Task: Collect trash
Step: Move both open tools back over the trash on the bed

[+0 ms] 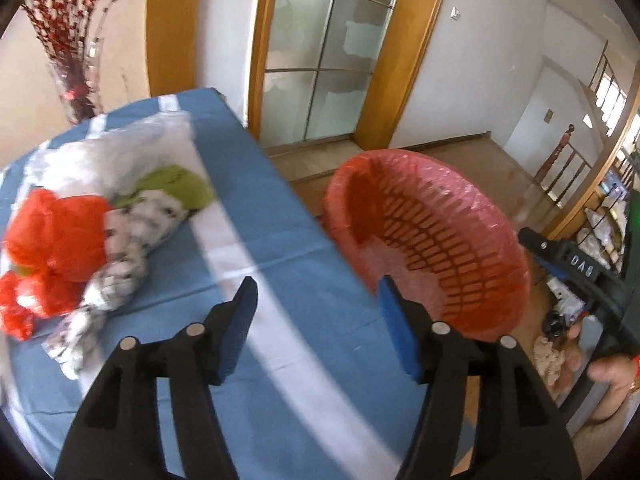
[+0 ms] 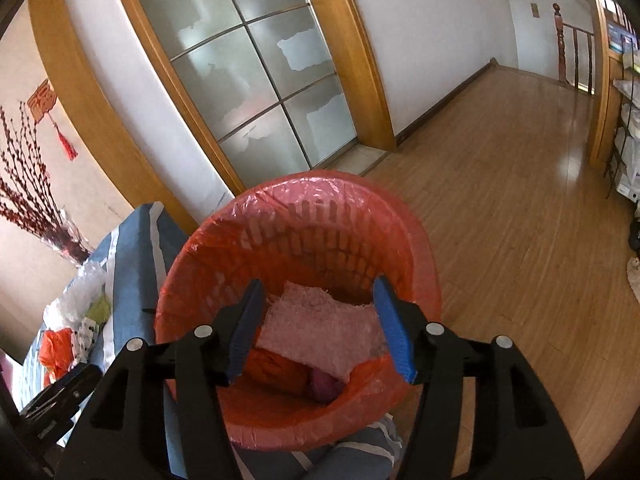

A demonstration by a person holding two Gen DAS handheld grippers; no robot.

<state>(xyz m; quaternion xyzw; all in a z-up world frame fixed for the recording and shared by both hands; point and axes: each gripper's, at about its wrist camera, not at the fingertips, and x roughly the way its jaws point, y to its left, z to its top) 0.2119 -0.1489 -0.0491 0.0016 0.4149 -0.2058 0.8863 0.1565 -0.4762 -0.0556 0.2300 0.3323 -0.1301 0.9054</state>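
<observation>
Your left gripper [image 1: 316, 320] hangs over the blue-and-white striped tablecloth [image 1: 276, 240], jaws spread wide with nothing between them. To its left lies the remaining trash: a crumpled red plastic bag [image 1: 48, 244], a spotted white wrapper [image 1: 120, 256], a green scrap [image 1: 180, 188] and clear plastic film [image 1: 120, 148] behind them, all touching in one heap. The red wastebasket [image 1: 432, 240], lined with a pink bag, stands just off the table's right edge. Your right gripper [image 2: 320, 328] hovers above that basket, jaws apart and empty; below them lies a bubble-wrap sheet [image 2: 320, 332] on red and purple scraps. A frosted glass door [image 2: 256, 76] stands beyond.
</observation>
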